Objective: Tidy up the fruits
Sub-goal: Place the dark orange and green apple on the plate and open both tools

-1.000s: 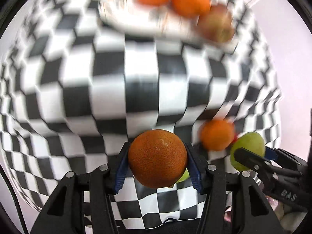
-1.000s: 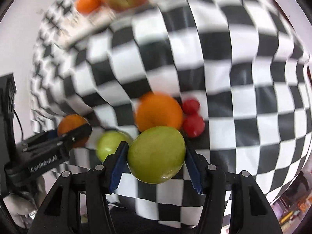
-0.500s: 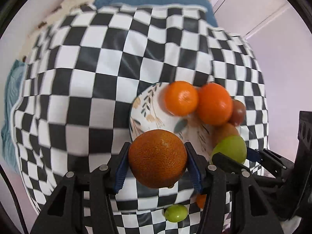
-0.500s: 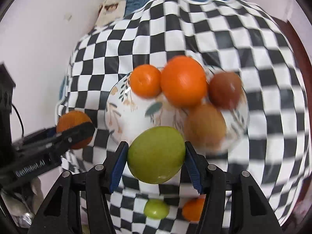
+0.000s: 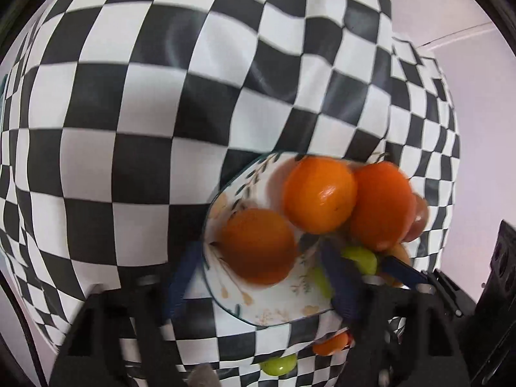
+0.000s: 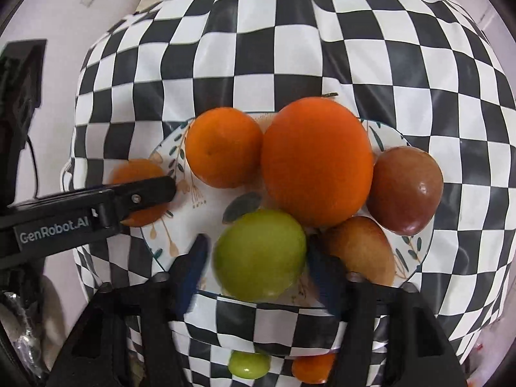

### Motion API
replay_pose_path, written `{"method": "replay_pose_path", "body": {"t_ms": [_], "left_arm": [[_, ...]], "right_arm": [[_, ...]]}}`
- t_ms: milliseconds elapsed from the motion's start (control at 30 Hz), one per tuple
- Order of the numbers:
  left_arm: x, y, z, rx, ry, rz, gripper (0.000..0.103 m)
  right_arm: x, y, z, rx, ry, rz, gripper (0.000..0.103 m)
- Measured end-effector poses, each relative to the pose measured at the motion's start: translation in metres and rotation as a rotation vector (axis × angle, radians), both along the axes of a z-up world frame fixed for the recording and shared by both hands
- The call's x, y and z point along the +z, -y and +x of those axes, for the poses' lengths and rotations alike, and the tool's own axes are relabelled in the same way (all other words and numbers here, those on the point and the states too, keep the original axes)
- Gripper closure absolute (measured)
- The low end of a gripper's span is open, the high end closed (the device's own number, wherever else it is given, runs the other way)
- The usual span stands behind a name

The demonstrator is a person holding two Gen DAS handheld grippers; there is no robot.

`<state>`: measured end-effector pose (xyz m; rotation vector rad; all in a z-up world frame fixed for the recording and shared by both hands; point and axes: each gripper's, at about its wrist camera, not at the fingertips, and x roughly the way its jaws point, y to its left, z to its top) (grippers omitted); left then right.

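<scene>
A white leaf-patterned plate (image 5: pixel 222 277) (image 6: pixel 206 200) sits on the checkered cloth. It holds two oranges (image 6: pixel 316 161) (image 6: pixel 222 148), a brown fruit (image 6: pixel 404 190) and a tan fruit (image 6: pixel 361 248). My left gripper (image 5: pixel 258 271) is open, its blue pads apart on both sides of a dark orange (image 5: pixel 258 245) resting on the plate's left side. My right gripper (image 6: pixel 258 271) is open too, its pads standing off a green apple (image 6: pixel 259 254) on the plate's near edge. The left gripper's finger (image 6: pixel 142 190) shows in the right wrist view in front of the dark orange (image 6: pixel 135 171).
A small green fruit (image 6: pixel 248 364) (image 5: pixel 279 364) and a small orange fruit (image 6: pixel 312 367) (image 5: pixel 332 342) lie on the cloth in front of the plate. The checkered cloth (image 6: pixel 290 48) stretches beyond the plate. A pale wall (image 5: pixel 477 96) lies right of the table.
Both grippers have dropped onto the plate and opened. The dark orange and the green apple, held half a second ago, now rest on the plate between spread pads.
</scene>
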<state>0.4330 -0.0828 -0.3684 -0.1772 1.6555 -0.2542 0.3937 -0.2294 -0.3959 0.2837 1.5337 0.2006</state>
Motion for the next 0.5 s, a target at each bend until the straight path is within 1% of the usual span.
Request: {"method": "replay_pose_path", "body": {"t_ms": [33,167,233,333,500], "left_arm": [[0.004,0.000,0.000,-0.006,0.018,0.017,0.009],[0.015,0.001,-0.001,-0.025,0.050,0.062,0.009],[0.018,0.003,-0.005,-0.036,0.071,0.091,0.009],[0.027,0.000,-0.015,-0.045,0.118,0.141,0.009],[0.040,-0.007,-0.047,-0.027,0.186,0.165,0.009]], "right_arm": [[0.003,0.002,0.000,-0.012,0.005,-0.006,0.010],[0.015,0.016,-0.006,-0.033,0.017,-0.025,0.010],[0.019,0.022,-0.010,-0.043,0.027,-0.060,0.010],[0.026,0.031,-0.016,-0.056,0.039,-0.076,0.010],[0.038,0.043,-0.036,-0.059,0.078,-0.140,0.010]]}}
